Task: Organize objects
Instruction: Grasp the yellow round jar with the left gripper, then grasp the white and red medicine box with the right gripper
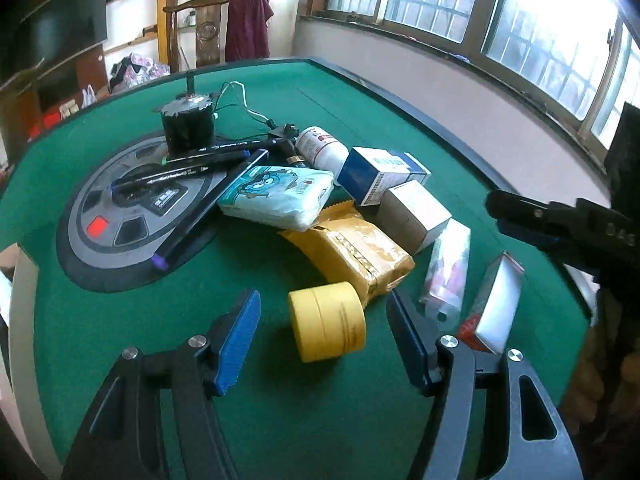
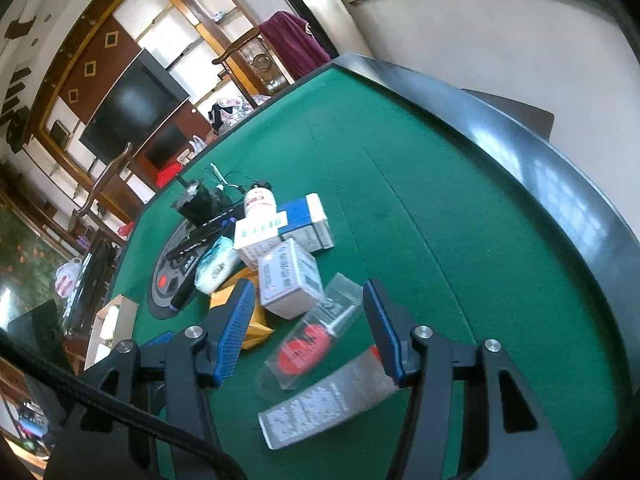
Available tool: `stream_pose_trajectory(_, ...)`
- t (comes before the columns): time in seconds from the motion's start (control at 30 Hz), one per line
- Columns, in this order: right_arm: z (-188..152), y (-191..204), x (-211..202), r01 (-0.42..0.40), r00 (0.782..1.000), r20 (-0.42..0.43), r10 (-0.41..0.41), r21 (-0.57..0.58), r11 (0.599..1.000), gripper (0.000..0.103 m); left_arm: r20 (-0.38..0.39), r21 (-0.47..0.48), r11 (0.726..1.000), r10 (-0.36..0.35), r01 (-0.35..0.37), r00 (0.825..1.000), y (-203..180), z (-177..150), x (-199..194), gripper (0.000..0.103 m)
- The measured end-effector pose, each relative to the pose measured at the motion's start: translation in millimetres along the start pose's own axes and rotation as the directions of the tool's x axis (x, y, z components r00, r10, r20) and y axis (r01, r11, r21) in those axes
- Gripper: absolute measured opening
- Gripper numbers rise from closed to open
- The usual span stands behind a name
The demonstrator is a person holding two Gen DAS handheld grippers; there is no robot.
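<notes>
Table: we see a green felt-topped table (image 1: 304,408) with a dark raised rim; a round grey control panel (image 1: 100,216) sits in its centre.
Pile: we note the objects clustered beside the panel, mostly touching.
Motor: a black cylindrical motor (image 1: 188,126) with thin wires stands upright at the pile's far end.
Pouch: a yellow foil pouch (image 1: 360,252) lies flat, partly under a pale blue tissue pack (image 1: 276,196).
Boxes: a blue-and-white carton (image 1: 380,172) touches a grey cardboard box (image 1: 416,216); a white pill bottle (image 1: 320,148) lies on its side behind them.
Packets: a clear plastic packet with red contents (image 2: 308,340) lies beside a red-and-white flat box (image 2: 328,404).
Jar: a small yellow round jar (image 1: 328,322) lies on its side on the felt.
Left gripper (image 1: 324,340): we record jaws wide apart, holding nothing; the jar lies between the blue pads, touching neither.
Right gripper (image 2: 308,332): jaws wide apart, empty; the clear packet lies between its pads.
</notes>
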State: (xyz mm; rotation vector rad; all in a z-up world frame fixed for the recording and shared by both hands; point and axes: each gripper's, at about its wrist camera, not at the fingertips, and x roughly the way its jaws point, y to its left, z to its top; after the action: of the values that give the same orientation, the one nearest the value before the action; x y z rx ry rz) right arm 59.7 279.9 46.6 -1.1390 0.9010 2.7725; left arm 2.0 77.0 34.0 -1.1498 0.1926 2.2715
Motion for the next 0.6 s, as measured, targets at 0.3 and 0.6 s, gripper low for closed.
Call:
stream_pose_trajectory(0.3,-7.2,-18.2,-6.1,0.014,1.000,-0.012,-0.014,0.030,0.999,0.055,0.007,-0.003,1.000,-0.022,0.022,1.000,-2.6,-9.5,-0.6,0.027)
stream_pose_trajectory(0.6,-26.7,-24.9,-12.4,0.017,0.997,-0.077,-0.010,0.091,0.996,0.055,0.088,-0.076,0.996,-0.047,0.054,0.995,16.4,-19.6,-44.6,0.027)
